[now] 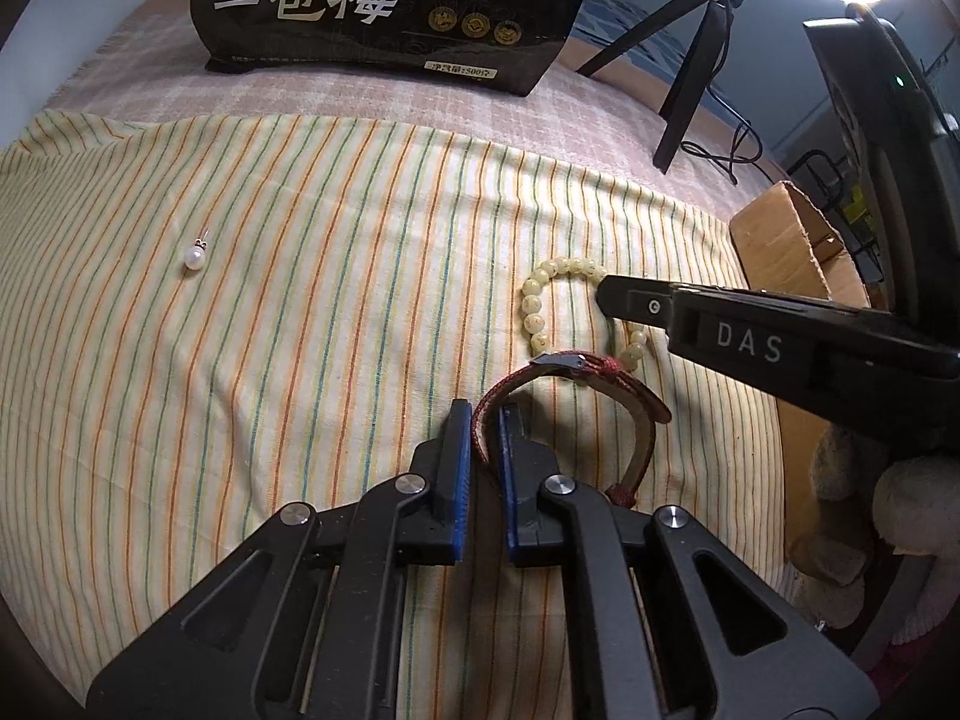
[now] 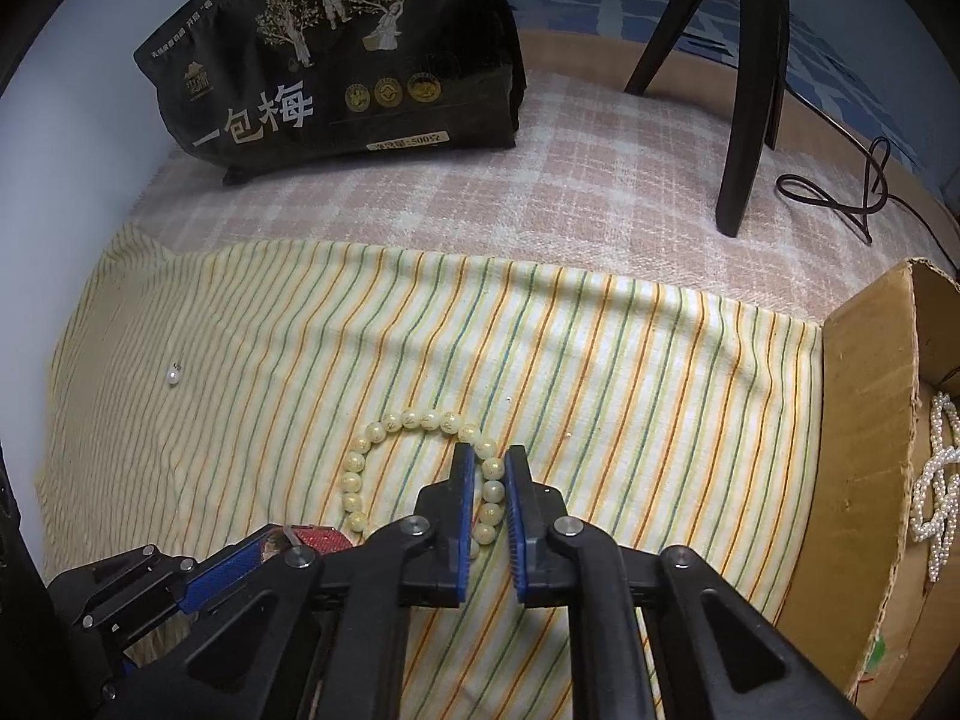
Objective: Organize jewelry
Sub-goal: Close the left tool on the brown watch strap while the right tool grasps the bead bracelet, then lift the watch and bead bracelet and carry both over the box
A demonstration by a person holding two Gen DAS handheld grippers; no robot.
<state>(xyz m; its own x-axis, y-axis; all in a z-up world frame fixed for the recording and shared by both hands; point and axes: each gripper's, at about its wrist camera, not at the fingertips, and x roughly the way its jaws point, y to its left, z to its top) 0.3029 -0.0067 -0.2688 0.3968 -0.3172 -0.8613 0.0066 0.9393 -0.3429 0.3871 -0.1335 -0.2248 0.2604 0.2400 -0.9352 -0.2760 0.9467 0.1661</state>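
Left claw (image 1: 483,420) clamps the red watch strap (image 1: 600,384) at frame centre, right claw (image 2: 487,468) pinches the bead bracelet (image 2: 414,420), both gripped ready for the cardboard box (image 2: 864,420)

The striped cloth (image 1: 300,312) is showing cream with orange, green and yellow lines. At twelve o'clock the black bag (image 1: 390,6) is carrying white and gold print. The bead bracelet (image 2: 384,438) is glowing pale yellow, the watch strap (image 1: 606,381) dark red, the fingers (image 1: 459,468) blue-padded.
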